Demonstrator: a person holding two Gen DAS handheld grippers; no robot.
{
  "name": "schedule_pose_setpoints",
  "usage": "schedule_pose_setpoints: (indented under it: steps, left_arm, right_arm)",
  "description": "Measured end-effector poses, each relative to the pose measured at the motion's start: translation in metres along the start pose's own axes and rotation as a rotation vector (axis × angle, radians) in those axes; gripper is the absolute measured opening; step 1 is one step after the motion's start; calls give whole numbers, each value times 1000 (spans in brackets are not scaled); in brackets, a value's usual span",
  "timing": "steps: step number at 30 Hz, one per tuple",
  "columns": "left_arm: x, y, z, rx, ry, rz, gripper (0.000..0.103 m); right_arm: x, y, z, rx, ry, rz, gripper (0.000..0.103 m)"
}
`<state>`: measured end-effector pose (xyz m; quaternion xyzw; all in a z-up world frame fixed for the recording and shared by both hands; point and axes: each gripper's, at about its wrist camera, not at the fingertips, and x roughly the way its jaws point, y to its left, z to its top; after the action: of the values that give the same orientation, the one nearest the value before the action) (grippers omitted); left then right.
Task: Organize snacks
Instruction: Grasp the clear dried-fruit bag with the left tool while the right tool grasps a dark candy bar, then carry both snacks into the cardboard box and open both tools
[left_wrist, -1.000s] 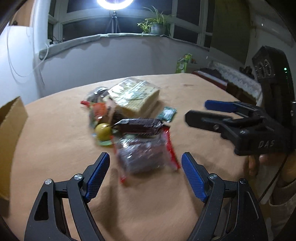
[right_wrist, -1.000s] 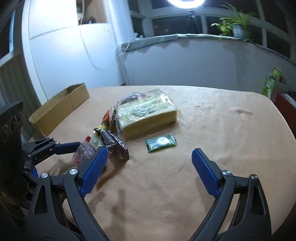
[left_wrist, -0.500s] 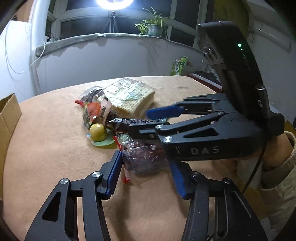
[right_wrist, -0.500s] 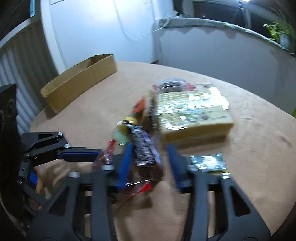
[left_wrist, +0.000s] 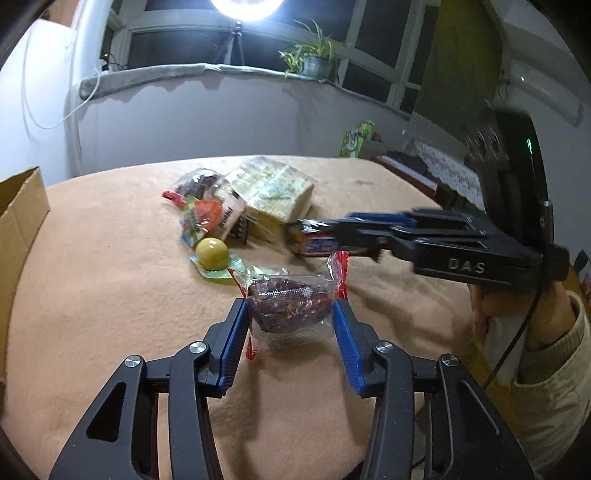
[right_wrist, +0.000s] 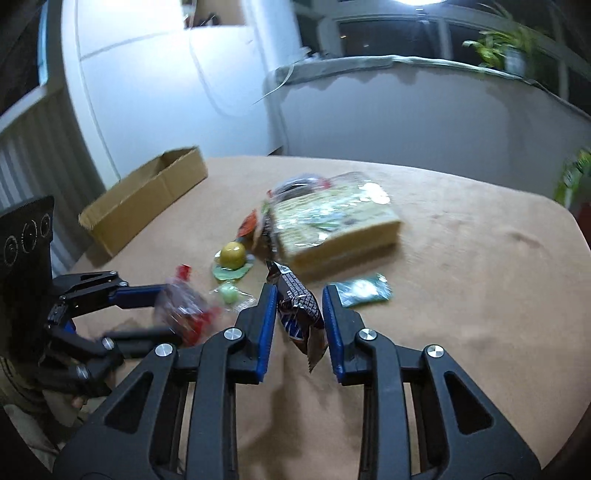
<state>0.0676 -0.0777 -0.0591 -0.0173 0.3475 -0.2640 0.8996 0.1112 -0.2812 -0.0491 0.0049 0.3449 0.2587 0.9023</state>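
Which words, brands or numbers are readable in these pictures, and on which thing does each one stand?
"DAS": on the side of the right tool, seen from the left wrist view.
Chocolate bar held in the right tool: blue and white lettering, too blurred to read.
Large yellow snack pack: printed text, too small to read.
White label with a barcode in the pile: unreadable.
Green sachet: blurred.

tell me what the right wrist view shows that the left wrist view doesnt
Only the right wrist view shows the small green packet beside the big yellow pack, a pale green wrapped candy, and the whole cardboard box.

Only the left wrist view shows the person's right hand and sleeve.

Both show the left gripper shut on the clear packet of dark snacks, the right gripper shut on the chocolate bar, and the yellow ball.
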Motion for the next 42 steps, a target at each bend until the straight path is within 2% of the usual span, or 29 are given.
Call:
schedule_pose_setpoints:
  steps: [8,16,18,22,26,29,31,36,42]
  left_arm:
    - [-25,8,7,11,-57,64,45]
    - [-43,26,7,-16,-88,123,45]
    - [-48,32,6,-25,-98,134,45]
    - [-56,40,2,-40,-105,144,45]
    - [-56,42,-4,-46,-96,132,45]
    - [-57,41,-8,-44,-96,127,45]
    - [-59,40,-9,-40,-101,130,45]
    - [-66,42,-10,-39,-117,135,45]
    - [-74,48,-7,-45,-146,148,45]
  right_arm:
    - [-21,-24,-23,171,-75,25,25]
    - [-35,-28,-28,216,-115,31,21]
    - [-34,-25,-29,197,-99,23,21]
    - [-17,-7,-37,93,23,11,21]
    - [-5,5,-34,32,41,-51,42]
    - [4,8,-33,21,56,-65,40]
    - [7,10,-35,22,58,-60,29]
    - [0,12,-33,53,25,-78,29]
    - [-21,16,-15,111,-93,-52,29]
